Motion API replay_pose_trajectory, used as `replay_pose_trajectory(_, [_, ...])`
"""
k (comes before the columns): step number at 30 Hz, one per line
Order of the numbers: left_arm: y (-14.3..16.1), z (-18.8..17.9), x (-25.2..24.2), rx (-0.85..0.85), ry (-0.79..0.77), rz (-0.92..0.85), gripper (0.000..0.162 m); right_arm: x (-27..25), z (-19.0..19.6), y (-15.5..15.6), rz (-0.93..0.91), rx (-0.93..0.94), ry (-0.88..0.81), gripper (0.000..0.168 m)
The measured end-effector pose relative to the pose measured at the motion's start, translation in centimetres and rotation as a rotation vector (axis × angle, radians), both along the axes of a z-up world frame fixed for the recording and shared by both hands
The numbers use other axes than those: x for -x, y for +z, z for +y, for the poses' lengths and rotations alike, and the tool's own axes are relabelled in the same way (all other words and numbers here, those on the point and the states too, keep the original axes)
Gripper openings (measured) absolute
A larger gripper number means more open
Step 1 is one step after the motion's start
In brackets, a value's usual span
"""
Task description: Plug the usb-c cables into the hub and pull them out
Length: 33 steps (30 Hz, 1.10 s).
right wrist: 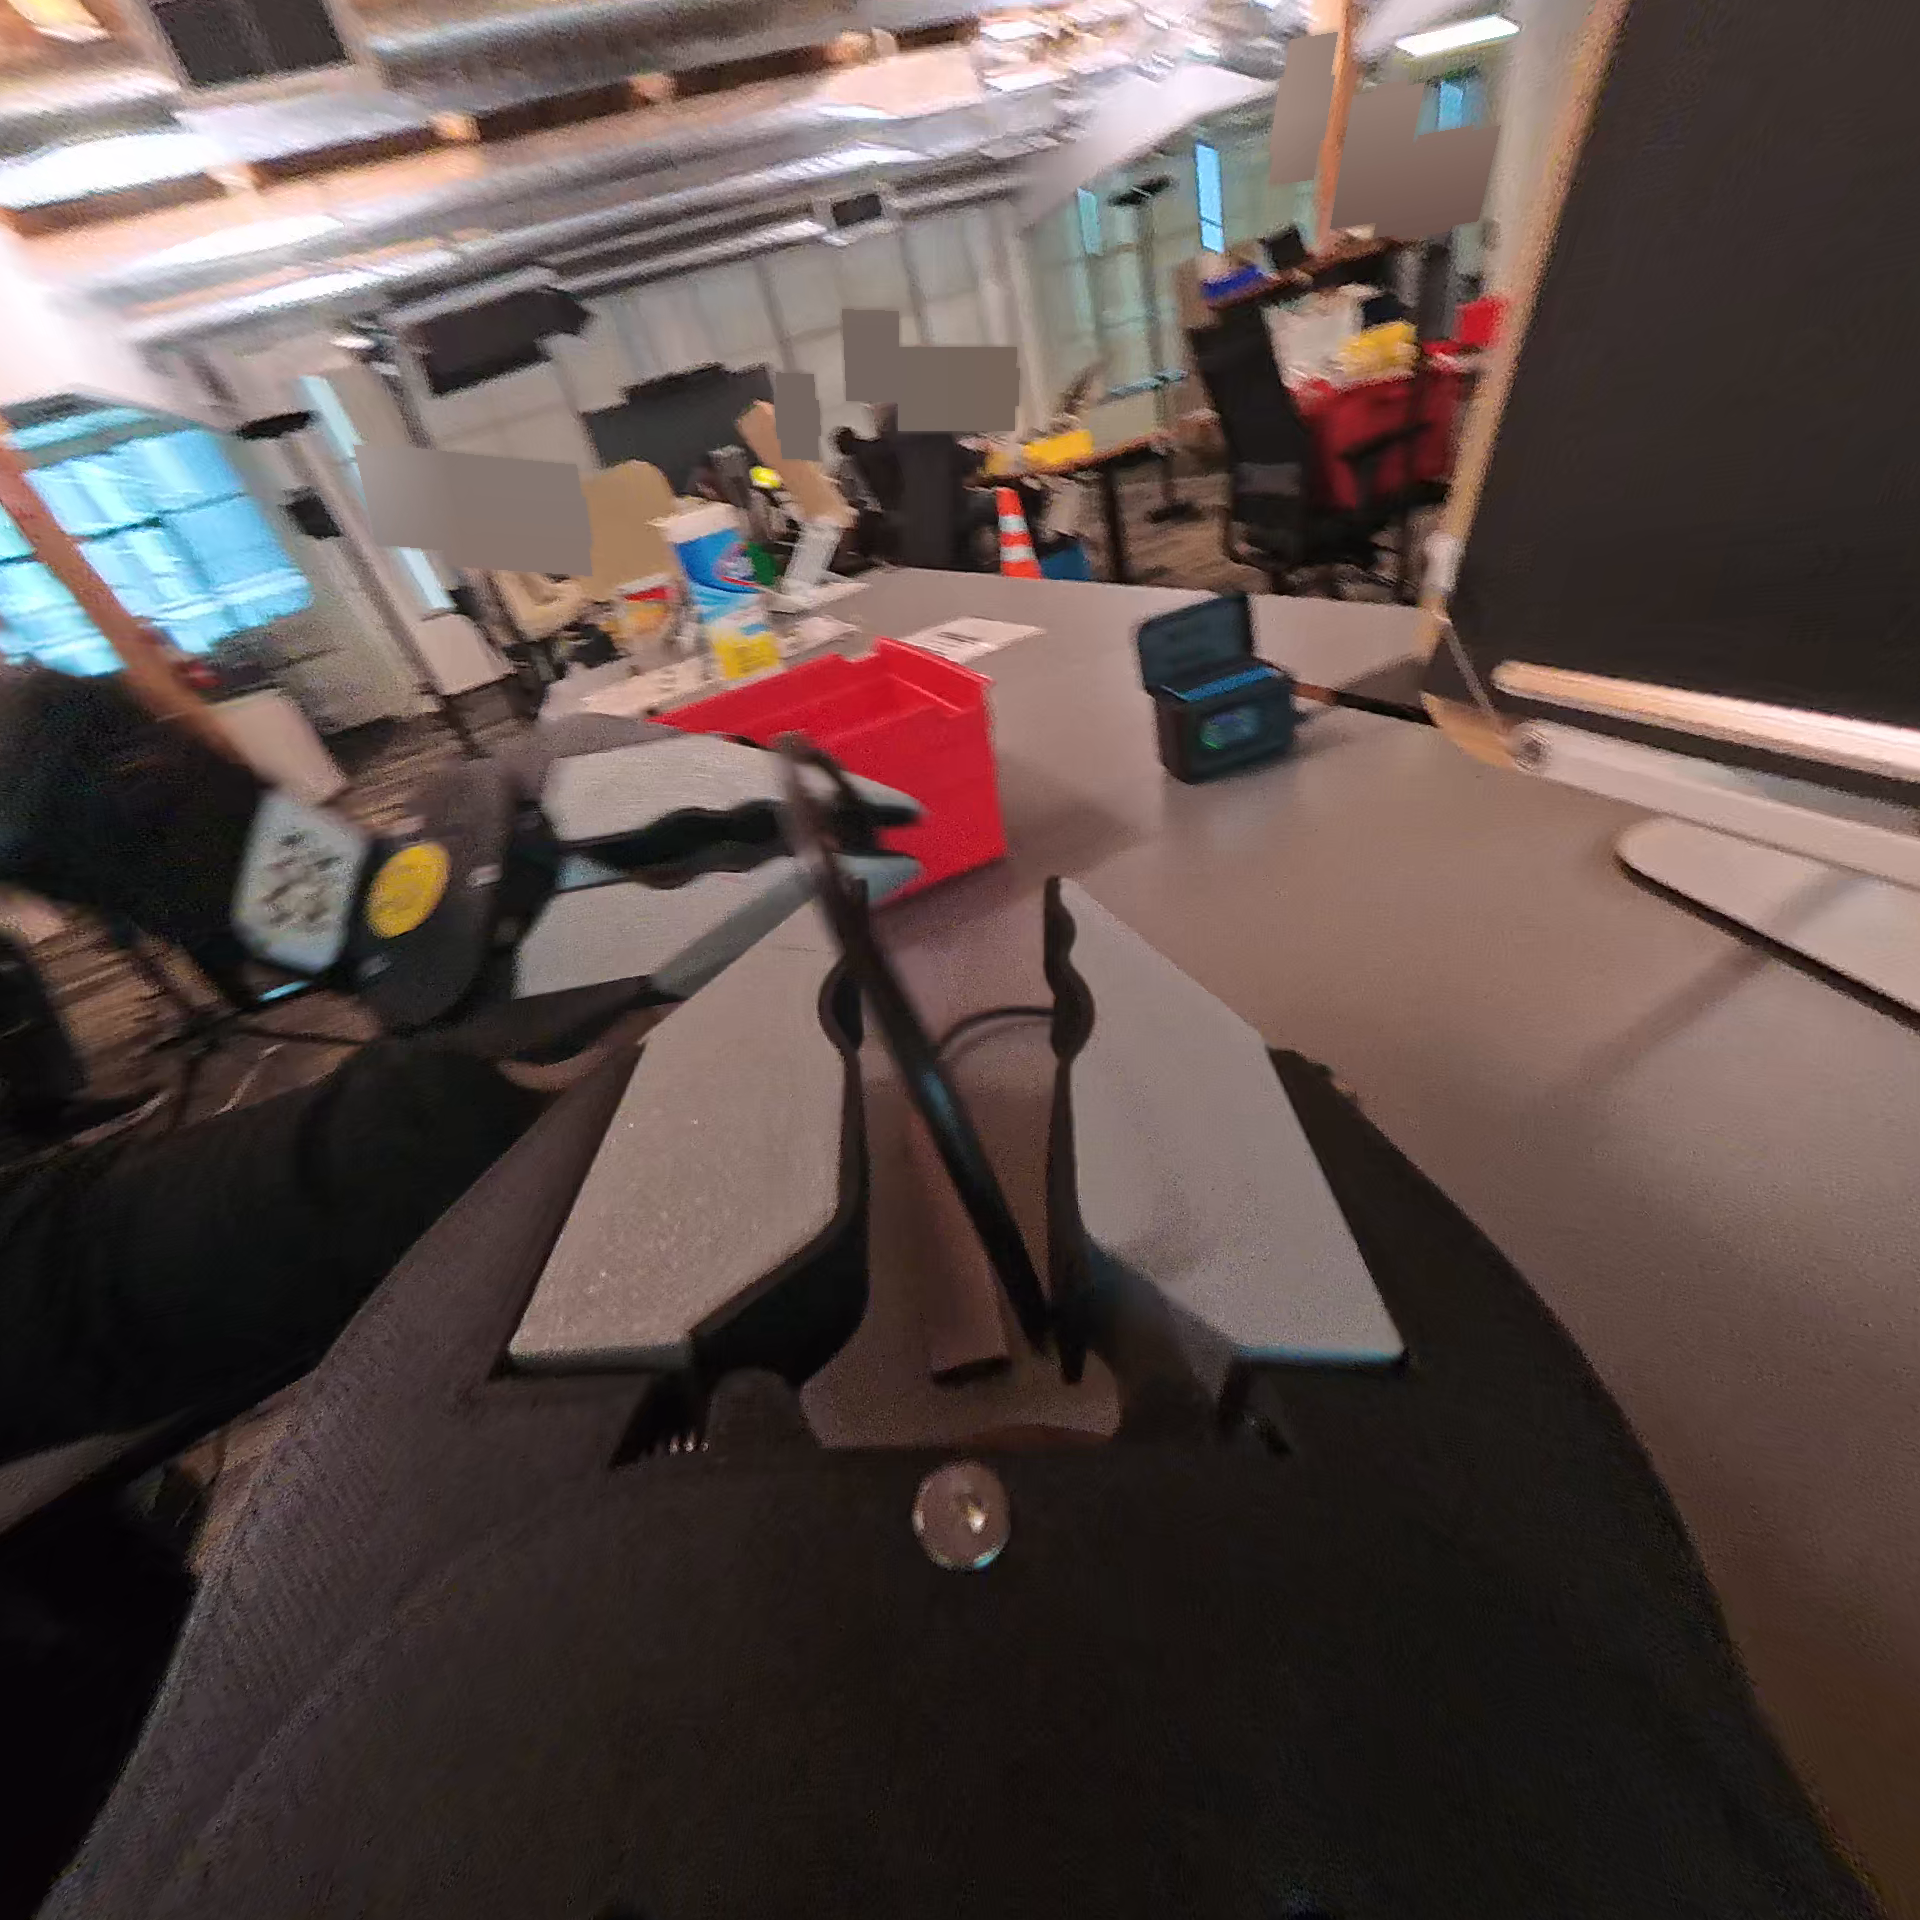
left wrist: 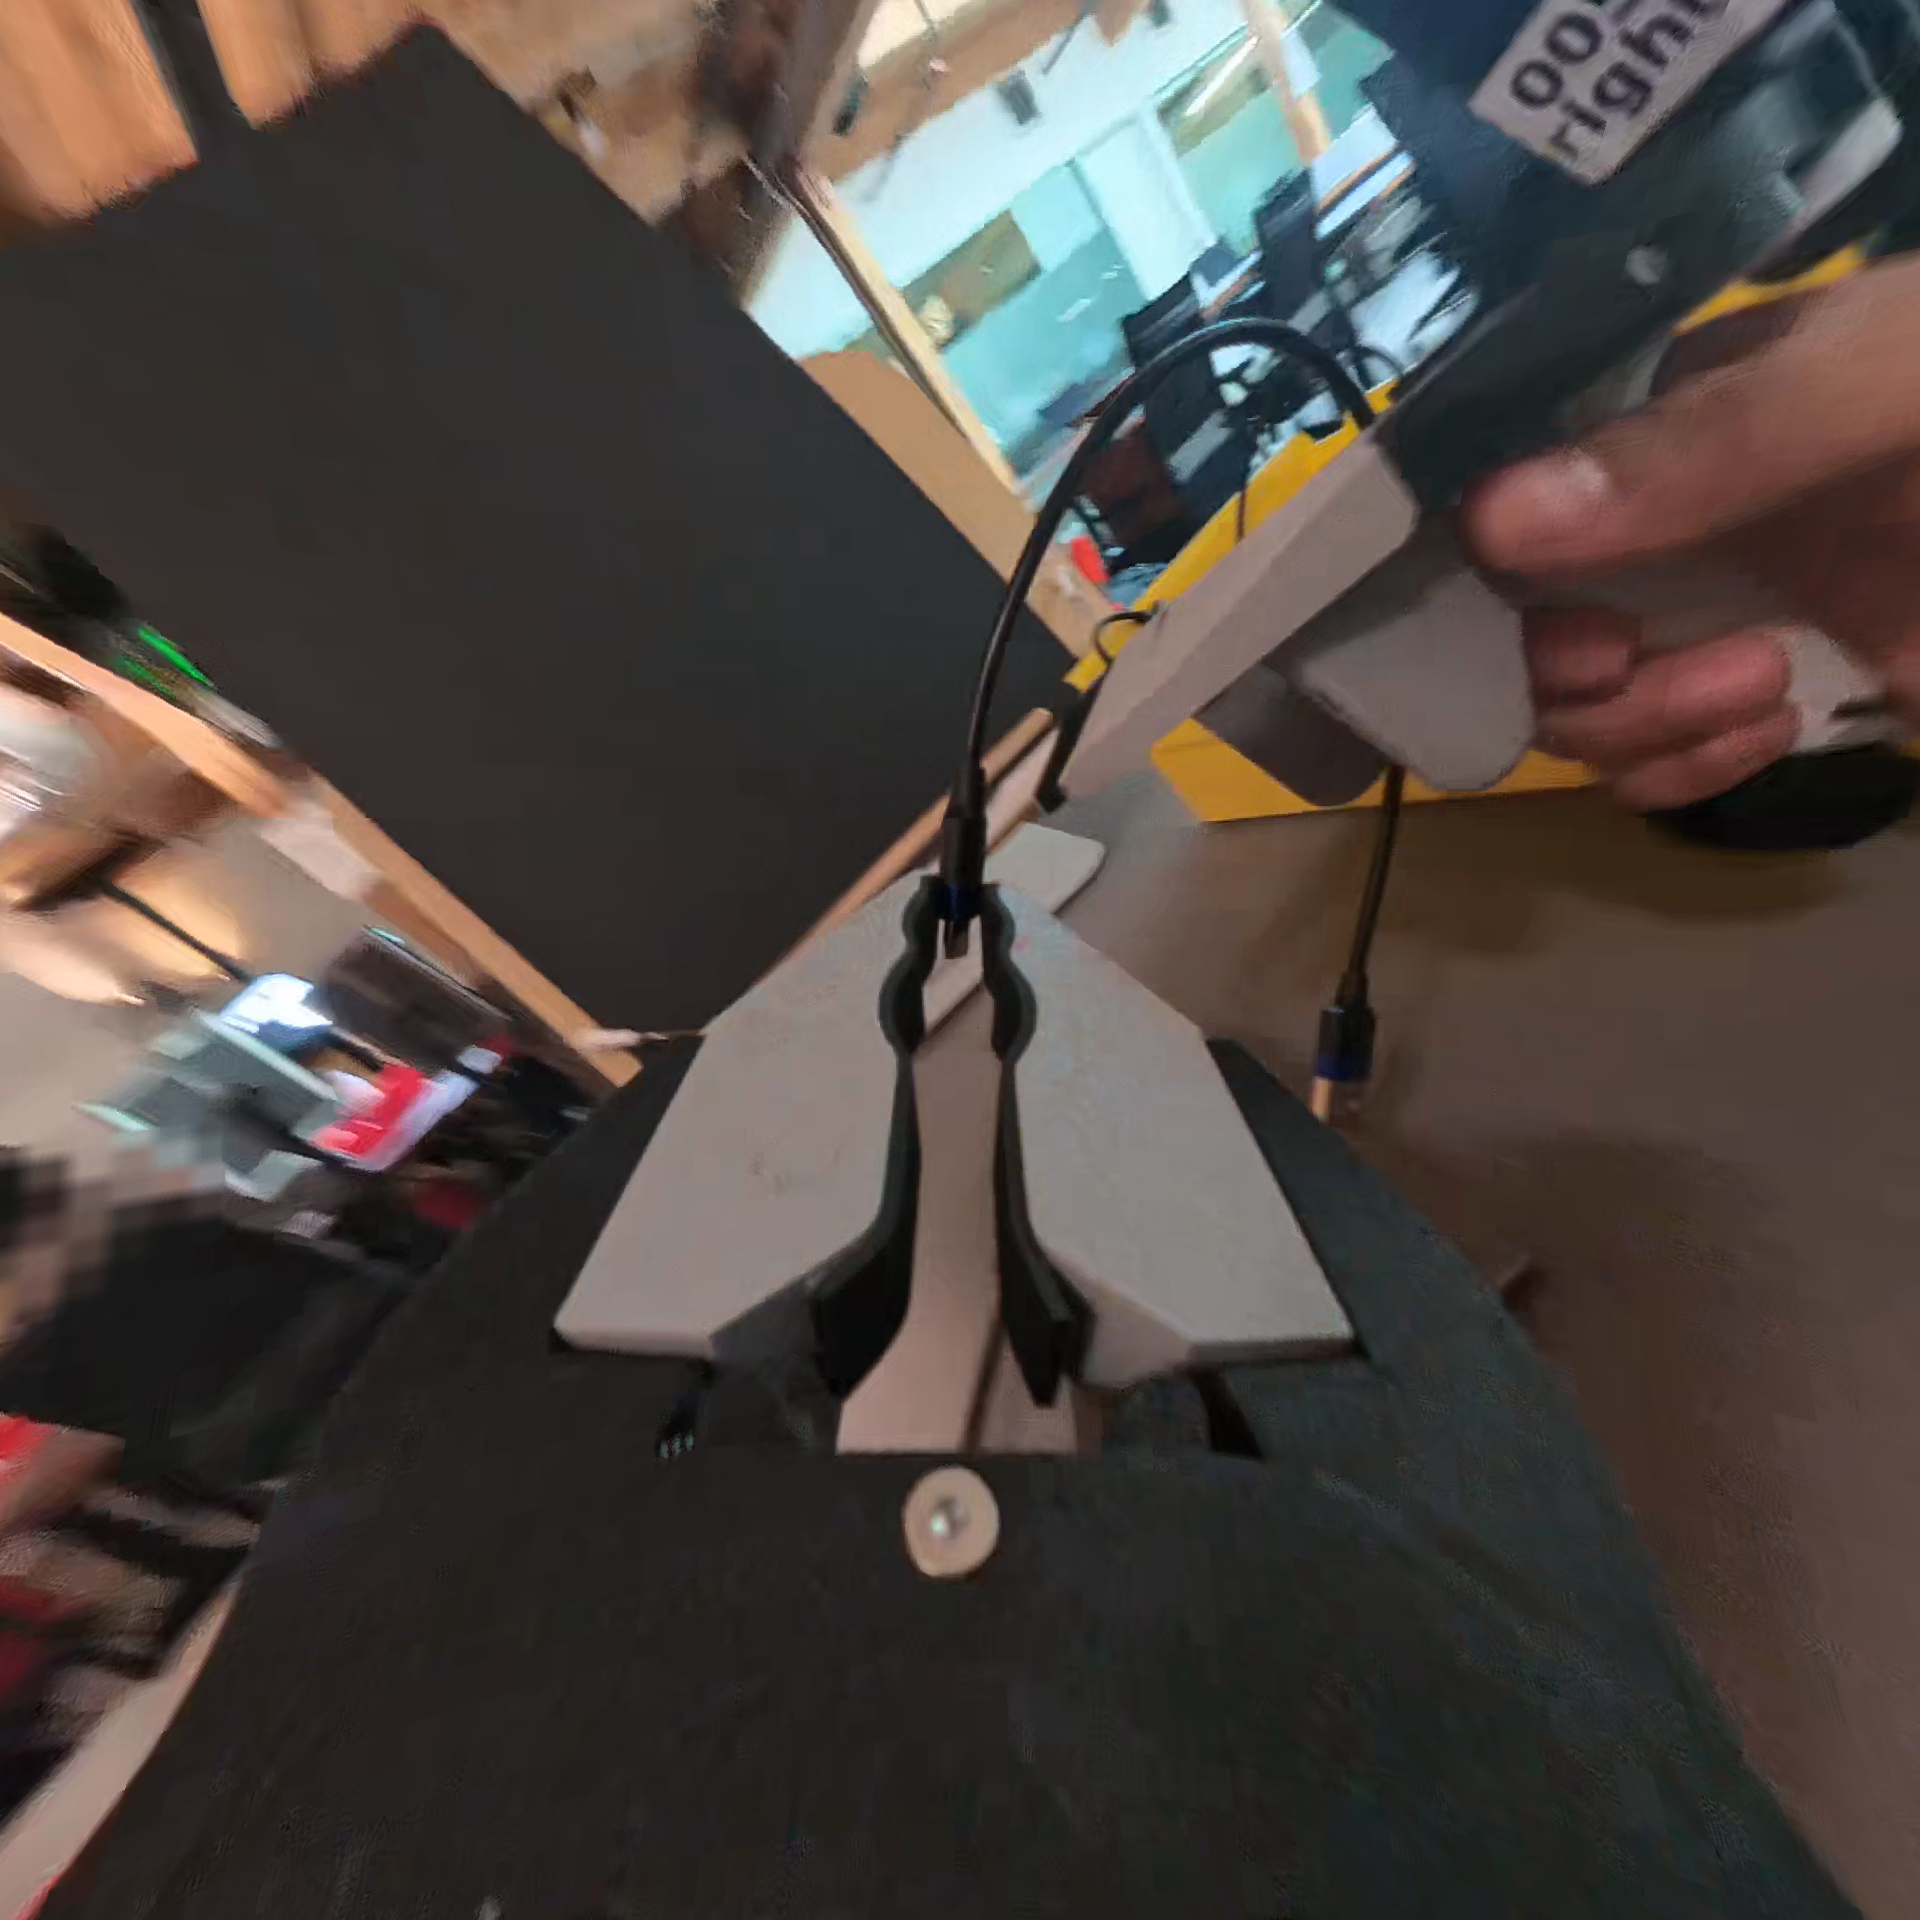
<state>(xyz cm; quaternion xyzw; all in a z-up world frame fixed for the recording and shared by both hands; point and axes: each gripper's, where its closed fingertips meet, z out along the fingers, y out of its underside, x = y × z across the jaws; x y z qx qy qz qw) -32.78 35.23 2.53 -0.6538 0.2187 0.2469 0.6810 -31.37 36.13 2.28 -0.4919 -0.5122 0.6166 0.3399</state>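
Observation:
My left gripper [left wrist: 961, 925] is shut on the plug of a black USB-C cable [left wrist: 997, 644], pinched at the fingertips. The cable arcs up and right to my right gripper [left wrist: 1101, 727], held by a hand. A second short cable hangs below the right gripper, its plug [left wrist: 1345, 1039] free above the table. In the right wrist view my right gripper [right wrist: 951, 935] holds a thin dark hub [right wrist: 935, 1122] slanted between its fingers. The left gripper [right wrist: 831, 821] is just ahead on the left, closed on the cable.
A monitor with a black screen [right wrist: 1714, 364] stands on the right, its flat grey base [right wrist: 1787, 904] on the grey table [right wrist: 1455, 1039]. A red bin [right wrist: 894, 727] and a dark blue case [right wrist: 1216, 686] stand farther back. A yellow object [left wrist: 1299, 769] lies behind the right gripper.

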Motion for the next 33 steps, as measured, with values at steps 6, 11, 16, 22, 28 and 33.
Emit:
replay_pose_trajectory(6, [0.6,0.0,2.0,-0.061,0.154,0.096,0.006,1.0,1.5,-3.1,-0.163,-0.024,-0.114,0.046])
replay_pose_trajectory(11, [0.5,-0.2,5.4,-0.055,0.277,0.016,0.006,0.8,1.4,-2.0,-0.104,-0.108,-0.146,0.055])
replay_pose_trajectory(16, [-0.4,0.3,5.6,-0.013,0.289,-0.011,0.006,-0.2,-0.3,1.0,0.063,-0.182,-0.109,0.038])
replay_pose_trajectory(22, [-0.6,0.5,4.8,-0.018,0.255,-0.002,0.005,-0.3,-2.9,1.2,0.086,-0.172,0.039,0.037])
replay_pose_trajectory(28, [-1.4,0.8,5.9,0.023,0.319,-0.038,0.005,-0.2,-1.1,2.0,0.133,-0.248,-0.128,0.049])
replay_pose_trajectory(33, [-1.7,0.4,7.4,0.038,0.373,-0.099,0.005,-1.7,0.6,4.0,0.221,-0.287,-0.247,0.054])
